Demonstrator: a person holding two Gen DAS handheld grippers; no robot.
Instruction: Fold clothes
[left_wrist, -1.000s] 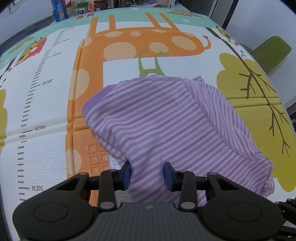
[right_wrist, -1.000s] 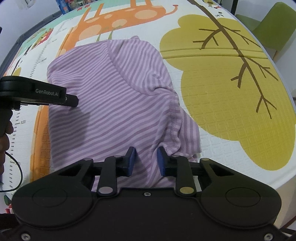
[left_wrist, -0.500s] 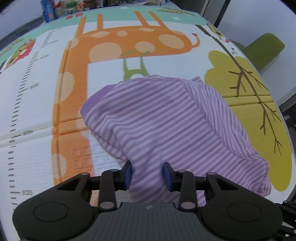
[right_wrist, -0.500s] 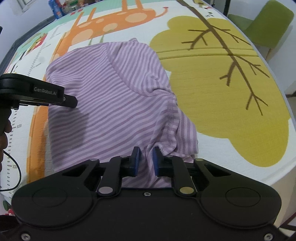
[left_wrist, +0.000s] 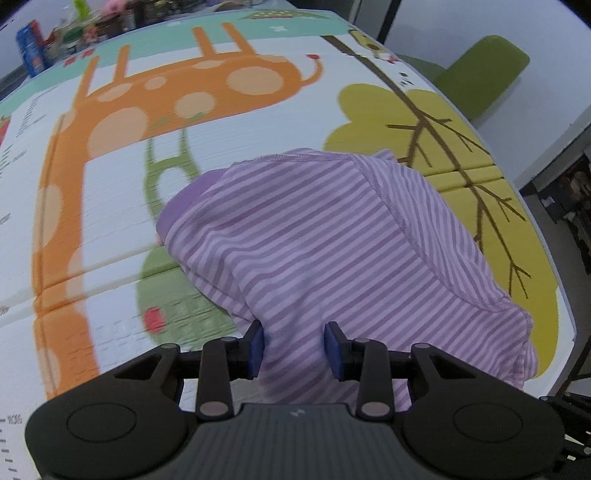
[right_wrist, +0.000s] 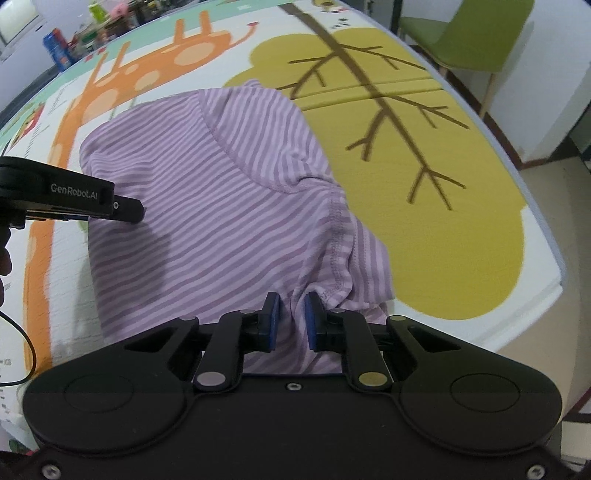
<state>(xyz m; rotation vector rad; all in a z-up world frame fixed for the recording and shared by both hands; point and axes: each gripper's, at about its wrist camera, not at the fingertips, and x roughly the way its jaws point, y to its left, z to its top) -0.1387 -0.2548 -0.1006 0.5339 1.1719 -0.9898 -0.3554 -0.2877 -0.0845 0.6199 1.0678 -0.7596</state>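
Right tongs (right_wrist: 291, 319): blue pads drawn narrow, pinching a gathered bunch of the striped purple garment (right_wrist: 221, 192) beside its stitched seam; jaws had just been closing, cloth between them. Left tongs (left_wrist: 294, 347): wider set, a fold of the same garment running between the pads and filling the gap, pads against the fabric on both sides. Garment lay draped over the printed play mat (left_wrist: 110, 206) covering the bench, near its front right corner, partly over the yellow-green tree print. Beyond it, the orange giraffe print (left_wrist: 207, 92). Far edge: bottles and boxes (right_wrist: 59, 48), blurred. Green chair (right_wrist: 476, 40) stood off the bench's right side.
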